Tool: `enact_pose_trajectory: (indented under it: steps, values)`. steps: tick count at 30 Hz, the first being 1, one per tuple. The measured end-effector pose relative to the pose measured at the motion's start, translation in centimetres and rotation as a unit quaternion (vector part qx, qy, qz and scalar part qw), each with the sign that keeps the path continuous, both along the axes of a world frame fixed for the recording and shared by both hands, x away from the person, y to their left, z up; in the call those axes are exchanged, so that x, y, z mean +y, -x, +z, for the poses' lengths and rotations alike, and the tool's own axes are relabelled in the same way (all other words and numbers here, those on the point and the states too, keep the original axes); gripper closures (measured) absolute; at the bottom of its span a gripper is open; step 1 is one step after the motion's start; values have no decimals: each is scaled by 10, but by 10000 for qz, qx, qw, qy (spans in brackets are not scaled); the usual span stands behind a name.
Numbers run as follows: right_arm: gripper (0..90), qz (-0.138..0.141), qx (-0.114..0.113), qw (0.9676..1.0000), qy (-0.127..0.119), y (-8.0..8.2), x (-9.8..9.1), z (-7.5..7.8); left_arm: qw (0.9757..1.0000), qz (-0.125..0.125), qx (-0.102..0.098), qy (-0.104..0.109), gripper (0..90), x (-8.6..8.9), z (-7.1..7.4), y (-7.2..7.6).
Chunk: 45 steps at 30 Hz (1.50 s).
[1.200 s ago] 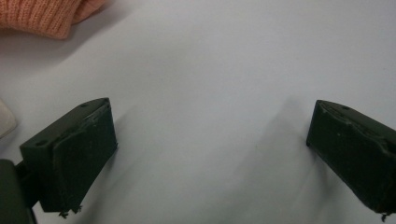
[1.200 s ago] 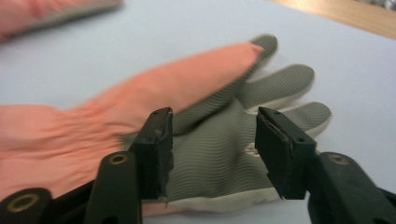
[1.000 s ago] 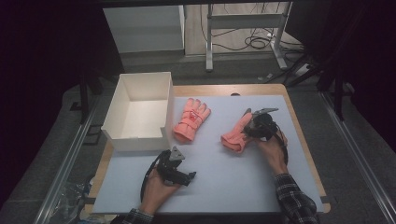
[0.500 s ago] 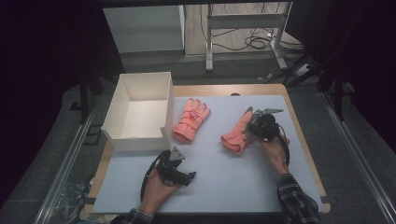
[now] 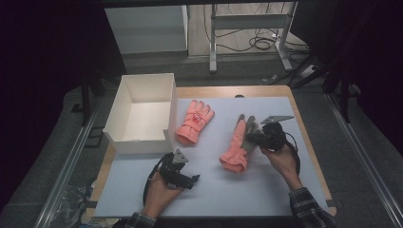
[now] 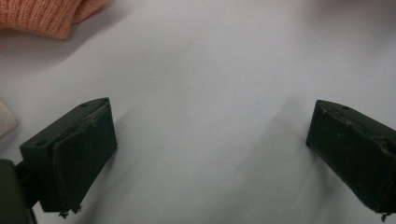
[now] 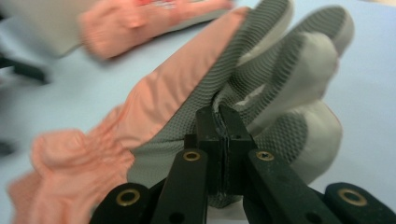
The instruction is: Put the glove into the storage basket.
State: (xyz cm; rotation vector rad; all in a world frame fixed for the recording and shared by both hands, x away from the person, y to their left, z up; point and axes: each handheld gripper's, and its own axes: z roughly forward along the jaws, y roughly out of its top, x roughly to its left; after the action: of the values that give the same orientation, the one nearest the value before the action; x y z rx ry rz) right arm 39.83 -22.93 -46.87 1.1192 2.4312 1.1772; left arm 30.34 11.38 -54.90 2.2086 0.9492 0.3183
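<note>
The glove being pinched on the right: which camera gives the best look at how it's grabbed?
The right gripper view: the right gripper is clamped on the held glove at its grey palm. The high view shows the whole glove, but small. The left gripper view shows an orange knit cuff; whose, I cannot tell.

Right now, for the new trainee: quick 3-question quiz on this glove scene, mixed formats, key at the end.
1. True or false: the right gripper is shut on the glove with the grey palm.
2. The left gripper is: A) shut on a glove B) open over the table C) inside the box
3. What lies between the white box and the gripped glove?

Key:
1. True
2. B
3. The second orange glove, flat on the white mat.
</note>
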Motion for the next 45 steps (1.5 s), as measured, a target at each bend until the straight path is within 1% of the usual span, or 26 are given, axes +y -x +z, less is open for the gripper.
enact_pose_trajectory:
  steps: [1,2,4,8,10,12,14,15,16,18,20,22,23,25,26,28,29,32,33,34,36,38,40,41,42,45]
  values:
    - [881,304,59,9995,-22,8,6,0,10000,16,-3,22,14,0,0,0]
    - [881,304,59,9995,-22,8,6,0,10000,16,-3,22,14,0,0,0]
    - [881,557,71,9984,17,14,12,0,10000,4,-19,18,14,0,0,0]
    - [881,854,157,9962,60,21,22,-7,10000,15,-5,20,14,0,0,0]
    - [881,1010,183,9947,116,20,27,-13,10000,17,-4,23,14,0,0,0]
    - [881,1070,191,9939,176,18,31,-19,10000,16,-4,22,14,0,0,0]
    - [879,1086,173,9936,260,15,34,-24,10000,16,-4,23,14,0,0,0]
    - [864,1098,107,9930,422,13,39,-27,10000,16,-4,23,14,0,0,0]
    - [864,1098,107,9930,422,13,39,-27,10000,15,-4,22,14,0,0,0]
    - [825,1081,-49,9927,536,12,41,-27,10000,16,-4,24,14,0,0,0]
    - [819,975,-165,9937,524,11,40,-22,10000,16,-4,24,14,0,0,0]
    - [789,887,-222,9948,451,9,38,-16,10000,-3,-20,11,14,0,0,0]
    - [747,809,-272,9956,398,6,37,-9,10000,3,-2,5,14,0,0,0]
    - [727,781,-296,9958,386,5,38,-6,10000,-1,-6,-5,14,0,0,0]
    - [676,714,-287,9965,337,1,41,-1,10000,-2,-9,-8,14,0,0,0]
    - [661,705,-268,9967,297,-1,43,1,10000,-9,-12,-10,14,0,0,0]
    - [634,687,-255,9969,278,-5,48,2,10000,-9,-11,-10,14,0,0,0]
    - [599,646,-177,9976,199,-14,60,4,10000,-1,-2,-2,14,0,0,0]
    - [594,661,-164,9975,188,-16,63,4,10000,0,-2,-2,14,0,0,0]
    - [587,643,-93,9978,119,-24,73,5,10000,0,-1,-3,14,0,0,0]
    - [586,651,-67,9978,100,-27,76,5,10000,-3,-3,-1,14,0,0,0]
    - [584,671,-35,9977,35,-34,87,6,10000,-7,-3,-9,14,0,0,0]
    - [584,686,-26,9976,38,-41,98,6,10000,-7,-2,-11,14,0,0,0]
    - [590,749,-35,9972,62,-47,109,5,10000,-7,-1,-12,14,0,0,0]
    - [590,749,-35,9972,62,-47,109,5,10000,-8,-2,-12,14,0,0,0]
    - [598,772,-88,9969,138,-55,124,5,10000,-6,-4,-13,14,0,0,0]
